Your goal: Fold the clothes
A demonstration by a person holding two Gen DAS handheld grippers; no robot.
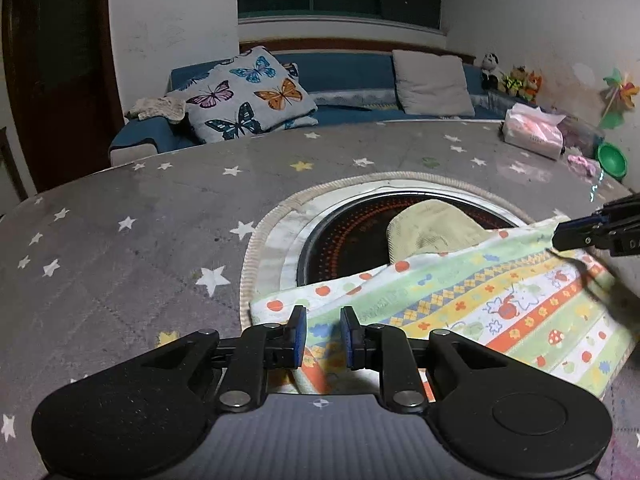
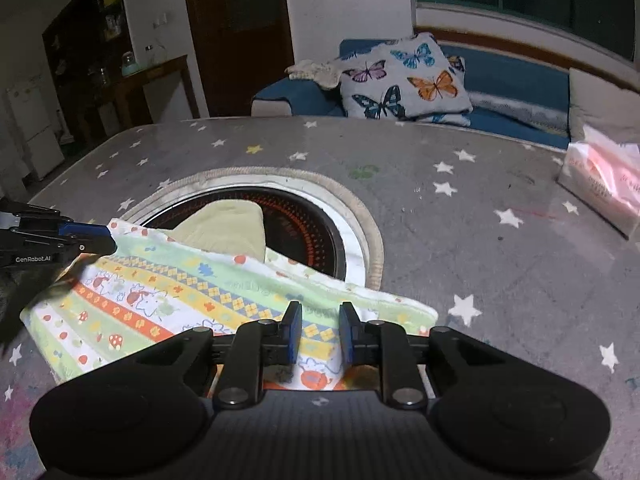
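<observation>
The patterned cloth [image 1: 460,304] lies half over the round heater [image 1: 344,236] in the star-print table [image 1: 120,240]. Left gripper [image 1: 323,330] and right gripper [image 2: 319,330] stand at the cloth's near corners, each with its jaws slightly apart and cloth between the pads; whether they pinch it, I cannot tell.

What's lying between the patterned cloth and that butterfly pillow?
The round heater holding a beige cloth, then bare star-print table cover, in both views.

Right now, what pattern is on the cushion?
Colourful butterflies on light grey cushion; left wrist view shows it best.
</observation>
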